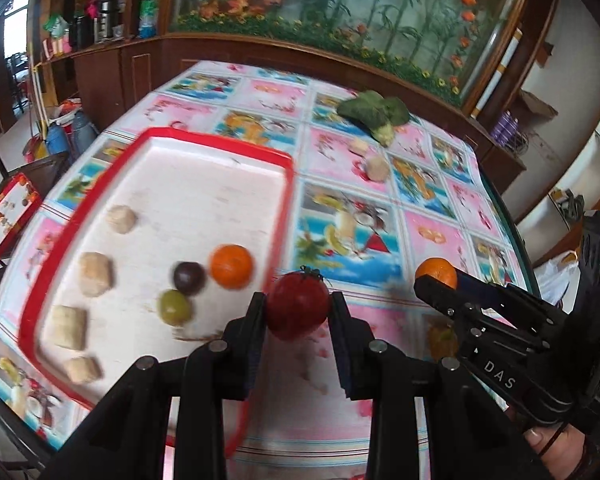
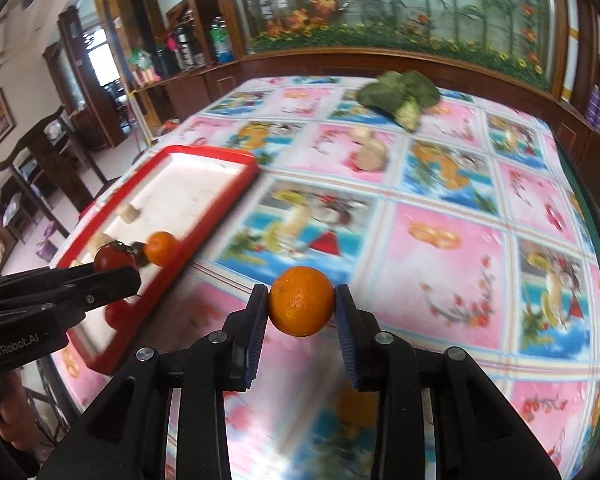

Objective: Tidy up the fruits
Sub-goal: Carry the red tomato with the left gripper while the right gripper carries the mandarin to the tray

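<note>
My left gripper is shut on a red tomato and holds it above the right rim of the red tray. The tray holds an orange, a dark plum, a green fruit and several beige pieces. My right gripper is shut on an orange above the table, right of the tray. The left gripper with the tomato shows in the right wrist view; the right gripper with its orange shows in the left wrist view.
A broccoli lies at the far side of the table, with two beige pieces in front of it. The table has a patterned cloth. A wooden cabinet stands behind, and a chair is at the left.
</note>
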Tool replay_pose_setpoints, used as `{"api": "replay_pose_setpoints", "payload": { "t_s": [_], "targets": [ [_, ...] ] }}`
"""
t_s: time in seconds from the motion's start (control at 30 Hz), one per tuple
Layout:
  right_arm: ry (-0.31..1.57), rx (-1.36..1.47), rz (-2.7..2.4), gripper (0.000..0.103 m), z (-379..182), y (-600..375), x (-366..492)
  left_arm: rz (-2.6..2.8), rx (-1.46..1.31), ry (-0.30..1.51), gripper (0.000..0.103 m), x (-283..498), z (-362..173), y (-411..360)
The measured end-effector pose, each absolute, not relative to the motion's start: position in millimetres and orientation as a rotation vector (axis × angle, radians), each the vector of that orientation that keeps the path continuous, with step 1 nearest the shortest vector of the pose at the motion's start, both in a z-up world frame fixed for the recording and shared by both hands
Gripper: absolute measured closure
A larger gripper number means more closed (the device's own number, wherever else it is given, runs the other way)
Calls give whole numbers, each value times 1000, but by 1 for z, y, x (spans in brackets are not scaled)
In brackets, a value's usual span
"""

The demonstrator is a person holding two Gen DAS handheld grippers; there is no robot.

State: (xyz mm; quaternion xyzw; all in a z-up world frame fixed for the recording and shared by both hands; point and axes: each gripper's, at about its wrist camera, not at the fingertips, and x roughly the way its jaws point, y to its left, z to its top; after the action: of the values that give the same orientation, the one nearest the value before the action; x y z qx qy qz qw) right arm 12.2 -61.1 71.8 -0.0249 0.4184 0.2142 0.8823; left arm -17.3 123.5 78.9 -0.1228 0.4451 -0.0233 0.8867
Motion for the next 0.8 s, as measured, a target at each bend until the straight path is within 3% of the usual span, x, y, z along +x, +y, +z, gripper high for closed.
{"api": "replay_pose_setpoints", "payload": {
  "t_s": [0.8],
  "targets": [
    [891, -73, 593, 71, 85, 82, 63, 158, -213, 900, 69, 23, 73, 251]
  ]
}}
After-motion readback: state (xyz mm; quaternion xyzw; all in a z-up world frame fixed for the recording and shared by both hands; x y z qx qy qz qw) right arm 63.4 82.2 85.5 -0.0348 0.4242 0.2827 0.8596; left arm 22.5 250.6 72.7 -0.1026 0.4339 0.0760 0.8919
